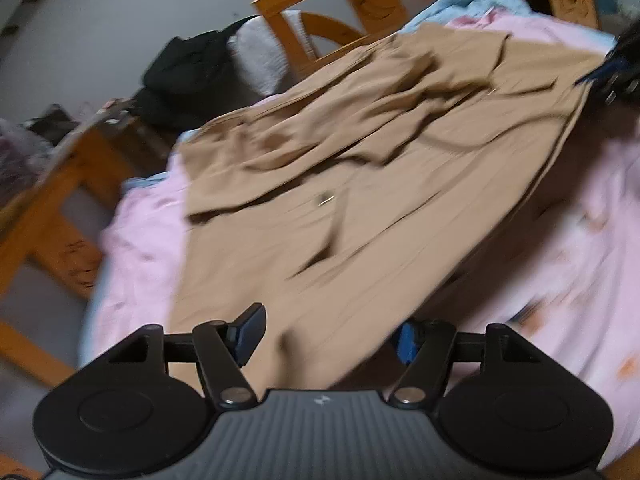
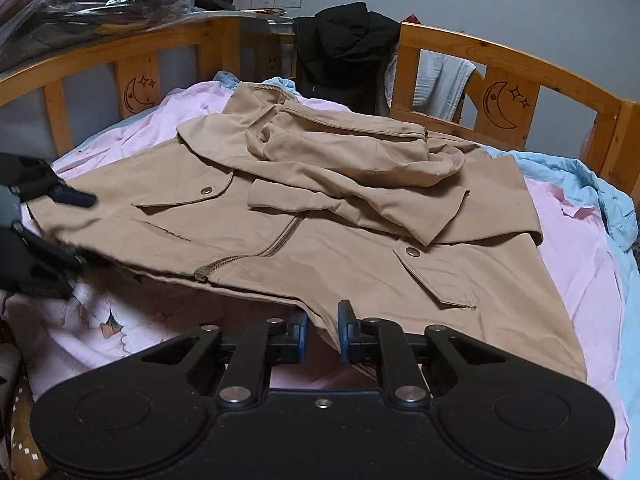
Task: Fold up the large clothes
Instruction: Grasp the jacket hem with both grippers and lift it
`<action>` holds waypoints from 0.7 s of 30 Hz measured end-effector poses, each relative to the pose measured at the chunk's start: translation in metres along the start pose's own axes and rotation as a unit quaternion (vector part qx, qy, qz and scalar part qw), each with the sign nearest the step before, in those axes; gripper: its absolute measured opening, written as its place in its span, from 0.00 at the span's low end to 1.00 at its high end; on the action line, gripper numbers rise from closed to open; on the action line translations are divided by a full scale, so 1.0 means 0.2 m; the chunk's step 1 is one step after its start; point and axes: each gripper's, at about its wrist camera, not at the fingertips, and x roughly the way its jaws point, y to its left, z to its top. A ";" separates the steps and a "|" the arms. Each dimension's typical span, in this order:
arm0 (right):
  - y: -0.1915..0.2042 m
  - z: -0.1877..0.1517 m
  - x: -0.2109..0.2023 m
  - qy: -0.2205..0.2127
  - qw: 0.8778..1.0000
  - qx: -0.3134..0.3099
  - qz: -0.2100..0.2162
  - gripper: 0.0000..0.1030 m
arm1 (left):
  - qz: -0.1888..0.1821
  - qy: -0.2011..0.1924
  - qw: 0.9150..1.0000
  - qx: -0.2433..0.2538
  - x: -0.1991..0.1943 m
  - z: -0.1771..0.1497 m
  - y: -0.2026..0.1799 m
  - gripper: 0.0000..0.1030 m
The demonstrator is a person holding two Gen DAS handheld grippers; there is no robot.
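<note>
A tan jacket lies spread on a pink bedsheet, sleeves folded over its chest, zipper and snap pockets facing up. My right gripper is shut on the jacket's bottom hem, fabric pinched between the blue pads. My left gripper holds the jacket's hem too; cloth passes between its fingers, which stand fairly wide apart. The left gripper also shows in the right wrist view at the jacket's left hem corner. The hem is lifted slightly off the sheet. The left view is blurred.
A wooden bed frame with moon and star carvings rings the bed. A black garment and a white cloth hang over the rail. A blue blanket lies at the right. Plastic-wrapped items sit at the far left.
</note>
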 end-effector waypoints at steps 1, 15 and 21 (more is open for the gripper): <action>0.00 0.00 0.00 0.002 1.000 -0.007 0.001 0.15 | 0.014 0.002 1.000 0.007 0.00 -0.03 0.03 0.67; -0.10 -0.14 0.05 0.116 0.967 -0.225 -0.030 0.43 | 0.011 -0.020 0.998 -0.055 -0.04 -0.06 0.29 0.10; -0.27 -0.23 0.01 0.113 0.939 -0.306 -0.107 0.24 | 0.007 -0.030 0.997 -0.070 -0.06 -0.03 0.34 0.08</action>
